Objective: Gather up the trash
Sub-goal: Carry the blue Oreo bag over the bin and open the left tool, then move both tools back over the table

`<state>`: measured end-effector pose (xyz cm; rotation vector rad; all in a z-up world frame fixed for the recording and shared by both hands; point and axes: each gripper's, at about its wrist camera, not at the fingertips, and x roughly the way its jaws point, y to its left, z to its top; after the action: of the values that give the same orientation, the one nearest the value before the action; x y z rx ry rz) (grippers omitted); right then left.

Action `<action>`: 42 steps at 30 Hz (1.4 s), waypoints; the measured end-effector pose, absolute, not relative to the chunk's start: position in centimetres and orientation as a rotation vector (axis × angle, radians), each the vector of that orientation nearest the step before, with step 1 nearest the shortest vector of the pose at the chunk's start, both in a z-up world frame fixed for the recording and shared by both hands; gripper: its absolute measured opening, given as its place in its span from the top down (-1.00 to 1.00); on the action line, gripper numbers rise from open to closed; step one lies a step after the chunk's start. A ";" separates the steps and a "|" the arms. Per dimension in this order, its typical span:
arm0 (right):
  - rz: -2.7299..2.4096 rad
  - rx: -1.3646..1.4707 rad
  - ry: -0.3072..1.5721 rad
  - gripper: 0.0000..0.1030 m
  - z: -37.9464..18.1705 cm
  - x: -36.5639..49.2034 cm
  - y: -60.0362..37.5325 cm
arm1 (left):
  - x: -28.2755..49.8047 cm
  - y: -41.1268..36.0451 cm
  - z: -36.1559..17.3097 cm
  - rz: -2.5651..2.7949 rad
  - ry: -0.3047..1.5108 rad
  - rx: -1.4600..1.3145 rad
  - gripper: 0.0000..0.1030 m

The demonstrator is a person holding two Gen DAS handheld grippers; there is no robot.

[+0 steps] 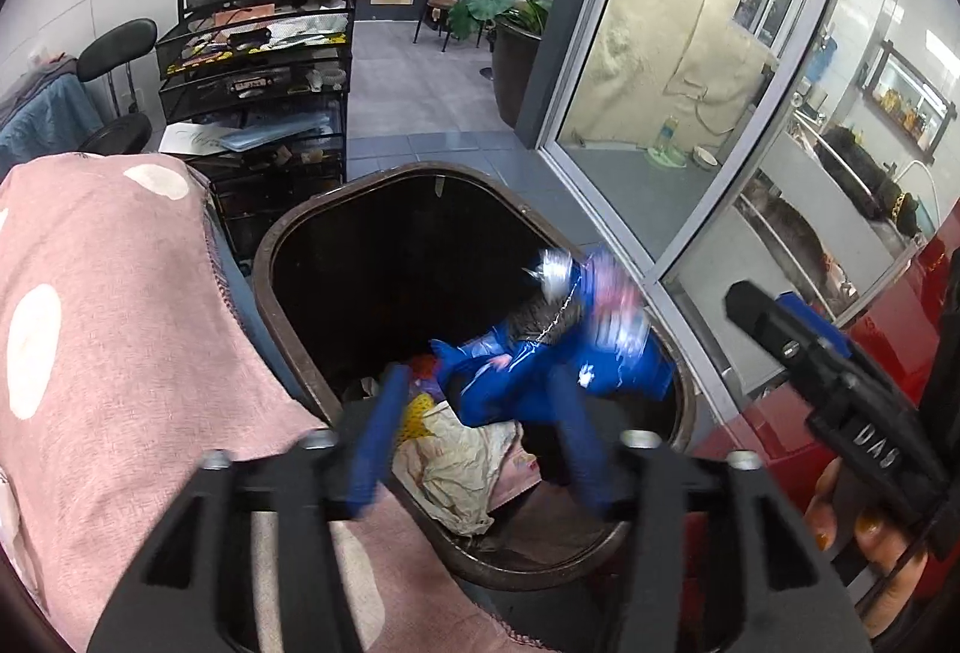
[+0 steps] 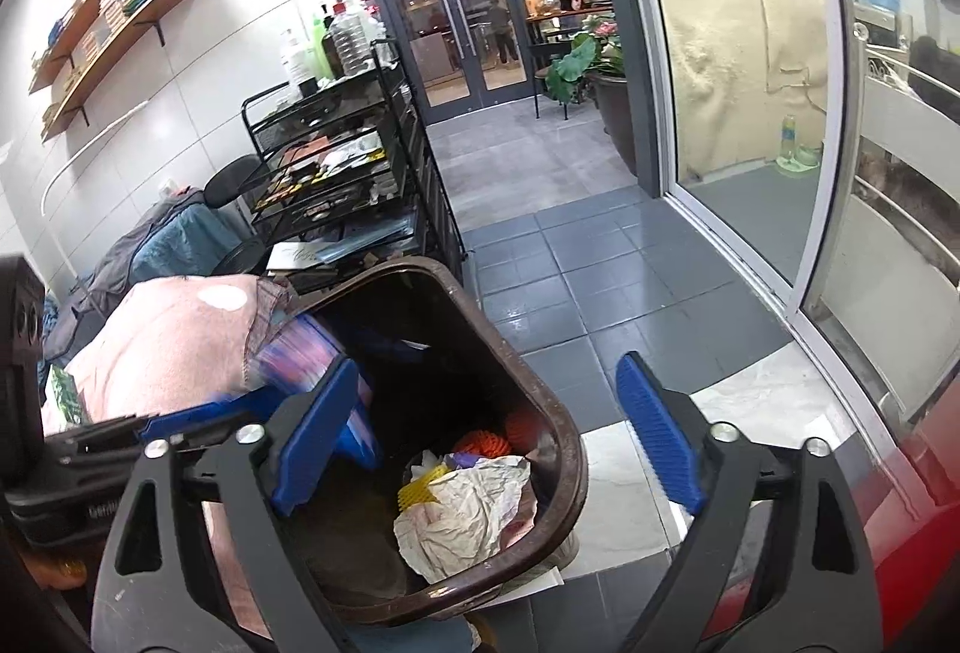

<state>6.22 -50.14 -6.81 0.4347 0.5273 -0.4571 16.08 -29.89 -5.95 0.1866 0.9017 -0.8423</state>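
Observation:
A brown trash bin (image 1: 282, 305) stands on the floor, holding crumpled paper (image 1: 456, 461) and other litter. A blue foil snack bag (image 1: 558, 353) is blurred in mid-air inside the bin's mouth, free of any finger. My left gripper (image 1: 480, 431) is open right above the bin's near rim, empty. In the right wrist view the bin (image 2: 558, 449) sits between the open fingers of my right gripper (image 2: 492, 443), which is empty. The blue bag (image 2: 300, 353) shows blurred at the bin's left edge. The right gripper also shows in the left wrist view (image 1: 798, 347).
A pink dotted cloth (image 1: 120, 329) covers a seat left of the bin. A black mesh cart (image 1: 264, 71) with bottles stands behind. A glass sliding door (image 1: 690, 83) is on the right, a red surface (image 1: 870, 353) at the near right. Grey tiled floor (image 2: 570, 257) lies beyond.

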 end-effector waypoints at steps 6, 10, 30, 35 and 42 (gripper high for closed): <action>-0.487 0.459 0.511 -0.83 -6.8 5.9 -50.8 | 15.7 -29.2 -5.3 -0.838 0.869 0.174 -0.60; -0.483 0.470 0.514 -0.86 -6.9 5.9 -51.0 | 15.1 -28.2 -4.4 -0.830 0.817 0.161 -0.79; -0.364 0.443 0.484 -0.88 -5.7 7.2 -48.1 | 11.6 -19.4 0.2 -0.682 0.575 0.072 -0.89; -0.282 0.393 0.485 -0.88 -5.1 8.2 -45.8 | 11.7 -16.3 0.1 -0.606 0.567 0.044 -0.89; -0.156 0.343 0.498 -0.88 -4.2 10.0 -42.0 | 12.0 -11.5 -0.3 -0.486 0.575 -0.017 -0.89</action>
<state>10.01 -41.96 -4.25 0.3426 0.4975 -0.1564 12.04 -11.45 -0.30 -0.0170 0.5745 -0.4860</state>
